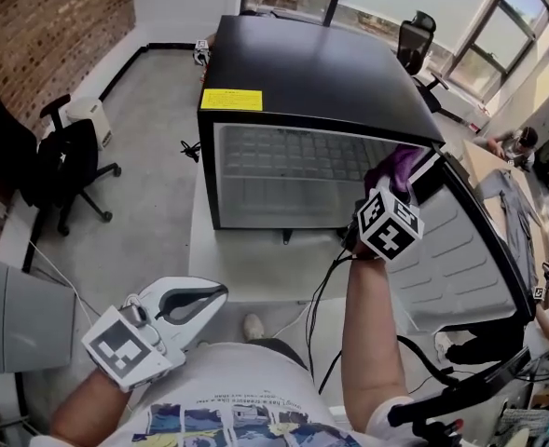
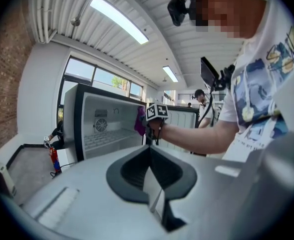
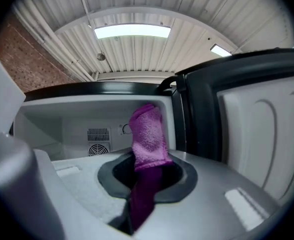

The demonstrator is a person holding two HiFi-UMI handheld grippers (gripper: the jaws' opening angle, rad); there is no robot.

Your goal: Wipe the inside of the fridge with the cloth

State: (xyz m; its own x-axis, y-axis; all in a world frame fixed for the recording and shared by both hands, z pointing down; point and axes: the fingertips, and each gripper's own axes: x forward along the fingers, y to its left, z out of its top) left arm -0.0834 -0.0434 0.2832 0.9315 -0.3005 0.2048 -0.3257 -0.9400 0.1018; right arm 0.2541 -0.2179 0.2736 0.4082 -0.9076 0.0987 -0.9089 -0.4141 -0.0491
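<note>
Far left: brick wall (image 1: 41,26), black office chair (image 1: 64,161) on the grey floor (image 1: 153,110)

Low left: left gripper (image 1: 220,291) held low, close to the person's white printed shirt (image 1: 227,408), well apart from the fridge. Its jaws are pressed together tip to tip, nothing between them. Its marker cube (image 1: 120,343) sits at the wrist end

Centre: black fridge (image 1: 321,73) stands on a low white platform (image 1: 246,268), door swung open to the right. Yellow label (image 1: 231,100) at the top left corner of the front. Inside is white, with a ribbed shelf (image 1: 293,156) and a fan grille (image 3: 98,141) on the back wall

Right of centre: right gripper (image 1: 403,182) is up at the top right corner of the fridge opening, on the hinge side. Jaws are clamped on the purple cloth (image 3: 147,134). A folded wad of it sticks out past the tips and the rest trails dark back between the jaws. The cloth is at the mouth of the fridge, just beside the right edge of the opening; cannot tell if it touches the inner wall. Right marker cube (image 1: 389,223) sits above the hand, and a black cable (image 1: 321,296) hangs down from it

Right: open door (image 1: 460,240) shows its white moulded inner liner

Far right: another person (image 1: 516,142) sits near a table
</note>
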